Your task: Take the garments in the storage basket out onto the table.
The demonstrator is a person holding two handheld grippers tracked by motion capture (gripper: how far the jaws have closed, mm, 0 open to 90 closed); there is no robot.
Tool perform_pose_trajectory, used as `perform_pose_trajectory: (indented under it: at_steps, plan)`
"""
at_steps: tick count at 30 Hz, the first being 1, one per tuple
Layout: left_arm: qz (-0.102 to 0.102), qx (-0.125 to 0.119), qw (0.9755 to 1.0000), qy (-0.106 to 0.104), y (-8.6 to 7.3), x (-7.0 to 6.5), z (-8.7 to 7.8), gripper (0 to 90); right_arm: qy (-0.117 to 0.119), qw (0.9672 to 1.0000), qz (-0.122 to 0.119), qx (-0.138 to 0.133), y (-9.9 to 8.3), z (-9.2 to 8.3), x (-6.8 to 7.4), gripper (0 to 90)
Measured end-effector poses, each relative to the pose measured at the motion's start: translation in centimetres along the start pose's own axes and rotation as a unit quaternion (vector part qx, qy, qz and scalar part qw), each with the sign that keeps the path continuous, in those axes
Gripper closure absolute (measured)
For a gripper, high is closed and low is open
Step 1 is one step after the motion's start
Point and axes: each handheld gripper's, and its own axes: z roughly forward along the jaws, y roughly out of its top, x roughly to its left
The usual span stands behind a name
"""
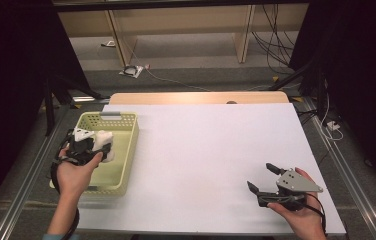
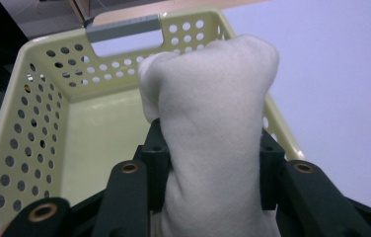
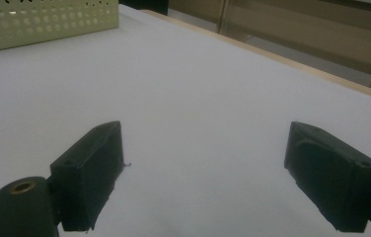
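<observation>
A pale yellow perforated basket (image 1: 126, 145) stands at the table's left side. My left gripper (image 1: 101, 146) hovers over it, shut on a bundled white cloth (image 1: 104, 141). In the left gripper view the white cloth (image 2: 213, 123) bulges up between the black pads (image 2: 155, 158), above the basket's bare floor (image 2: 99, 143). My right gripper (image 1: 263, 177) rests low over the white table near the front right, jaws spread wide. Nothing lies between its fingers (image 3: 92, 173) in the right gripper view.
The white table top (image 1: 211, 150) spreads between the two hands. The basket's grey handle (image 1: 110, 115) is on its far wall. The basket's perforated side (image 3: 45, 19) appears far off in the right gripper view. Cables (image 1: 136, 71) lie on the floor beyond the table.
</observation>
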Motion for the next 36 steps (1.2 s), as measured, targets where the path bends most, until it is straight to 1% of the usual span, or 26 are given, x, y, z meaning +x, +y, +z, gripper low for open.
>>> perform_pose_trajectory:
  at_steps: [1,5,10,18,21,23,25,28,33,36]
  plan:
    - [0.000,-0.010,1.0000,-0.001,0.1,-0.2,-0.1,61.1,0.000,1.0000,0.000,0.000,0.0,0.0,0.0,15.8]
    - [0.007,-0.018,0.9998,0.002,0.3,-0.7,-0.3,61.1,-0.001,1.0000,0.000,0.000,0.0,0.0,0.0,15.8]
    - [0.010,-0.029,0.9995,-0.002,0.7,-1.3,-0.5,61.0,-0.002,1.0000,-0.001,0.001,0.0,0.0,0.0,15.7]
    - [0.009,-0.047,0.9988,-0.014,1.3,-2.3,-0.9,61.0,-0.004,1.0000,-0.002,0.001,0.0,0.0,0.0,15.7]
    - [0.013,-0.049,0.9985,-0.022,1.6,-2.9,-1.0,61.0,-0.004,1.0000,-0.003,0.001,0.0,0.0,0.0,15.7]
    - [0.013,-0.051,0.9983,-0.024,1.6,-3.1,-1.0,61.0,-0.004,1.0000,-0.002,0.001,0.0,0.0,0.0,15.7]
    - [0.019,-0.054,0.9980,-0.026,1.7,-3.7,-1.0,61.0,-0.004,1.0000,-0.003,0.001,0.0,0.0,0.0,15.7]
    - [0.024,-0.055,0.9978,-0.028,1.8,-4.0,-0.9,61.0,-0.004,1.0000,-0.004,0.001,0.0,0.0,0.0,15.7]
    - [0.029,-0.056,0.9972,-0.040,2.0,-4.9,-0.8,61.0,-0.004,1.0000,-0.003,0.000,0.0,0.0,0.0,15.7]
    - [0.032,-0.056,0.9970,-0.043,2.1,-5.2,-0.8,61.0,-0.004,1.0000,-0.004,0.001,0.0,0.0,0.0,15.7]
